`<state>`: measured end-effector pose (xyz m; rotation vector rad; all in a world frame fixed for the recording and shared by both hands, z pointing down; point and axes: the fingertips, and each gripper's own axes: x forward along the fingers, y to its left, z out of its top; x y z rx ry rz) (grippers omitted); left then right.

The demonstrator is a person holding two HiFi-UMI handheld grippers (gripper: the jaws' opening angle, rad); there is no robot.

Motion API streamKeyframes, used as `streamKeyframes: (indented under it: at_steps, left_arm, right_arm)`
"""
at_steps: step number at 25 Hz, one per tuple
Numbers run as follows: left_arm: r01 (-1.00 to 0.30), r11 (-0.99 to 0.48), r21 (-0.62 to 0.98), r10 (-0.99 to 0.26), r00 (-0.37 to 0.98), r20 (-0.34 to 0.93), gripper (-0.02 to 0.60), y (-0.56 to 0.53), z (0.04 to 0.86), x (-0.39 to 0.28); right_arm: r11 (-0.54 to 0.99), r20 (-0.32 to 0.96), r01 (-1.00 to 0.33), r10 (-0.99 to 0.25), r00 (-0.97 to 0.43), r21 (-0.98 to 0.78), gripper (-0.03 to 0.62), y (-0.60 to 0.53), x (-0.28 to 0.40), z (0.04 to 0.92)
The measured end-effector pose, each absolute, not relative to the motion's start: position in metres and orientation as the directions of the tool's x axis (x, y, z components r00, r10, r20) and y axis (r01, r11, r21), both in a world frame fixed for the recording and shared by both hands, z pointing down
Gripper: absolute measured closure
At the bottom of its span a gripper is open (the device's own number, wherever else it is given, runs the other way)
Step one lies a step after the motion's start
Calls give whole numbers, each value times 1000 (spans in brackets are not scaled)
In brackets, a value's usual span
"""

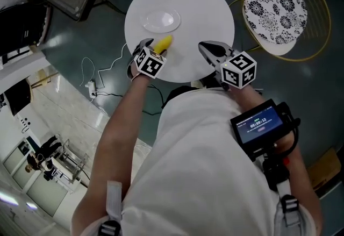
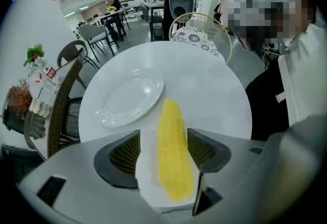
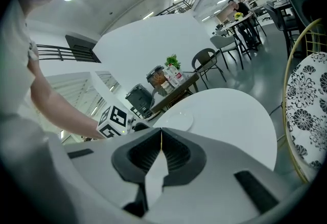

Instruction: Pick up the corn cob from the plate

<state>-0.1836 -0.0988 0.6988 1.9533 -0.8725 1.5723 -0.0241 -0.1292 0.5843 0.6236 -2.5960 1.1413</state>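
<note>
A yellow, tapered corn cob (image 2: pixel 171 167) is shown lying on the round white counter (image 2: pixel 219 95), just off the shallow white ceramic plate (image 2: pixel 127 98) at its 11 o'clock. It is framed by the left hand-held gripper (image 2: pixel 163 133), whose jaws are spread wide and not pinching it. The cob is judged light, stiff, rounded and prone to rolling, so its thick middle is best gripped. The right hand-held gripper (image 3: pixel 161 133) is pressed together, empty.

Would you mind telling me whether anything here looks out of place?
The corn cob is not on the plate, which sits empty on the table. The cob is just beside the plate's rim, between the open jaws of the left claw.
</note>
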Motion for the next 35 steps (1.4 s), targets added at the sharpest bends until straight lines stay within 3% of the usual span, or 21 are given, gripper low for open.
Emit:
streamKeyframes:
  at_steps: [8,18,29,35]
  left_arm:
    - [-725,-689,-27,-226,180,957,311,-109,675,-169]
    - [-817,-577,15,-327,248,912,317,-87,649,-170]
    - [-915,-404,-21,-566,232,791,562,-31,601,-181]
    - [-955,-298,18,-632,212,745,574,-15,598,-179]
  right_arm:
    - [618,374,-443,-248,-894,-649,585,-144,-18,584]
    - [649,375,-423,-222,-900,-632,585,-137,-30,582]
    - [720,369,-388,-195,-909,-575,585,-101,-46,559]
    - [749,364,-359,-168,-916,-557,585,-101,-46,565]
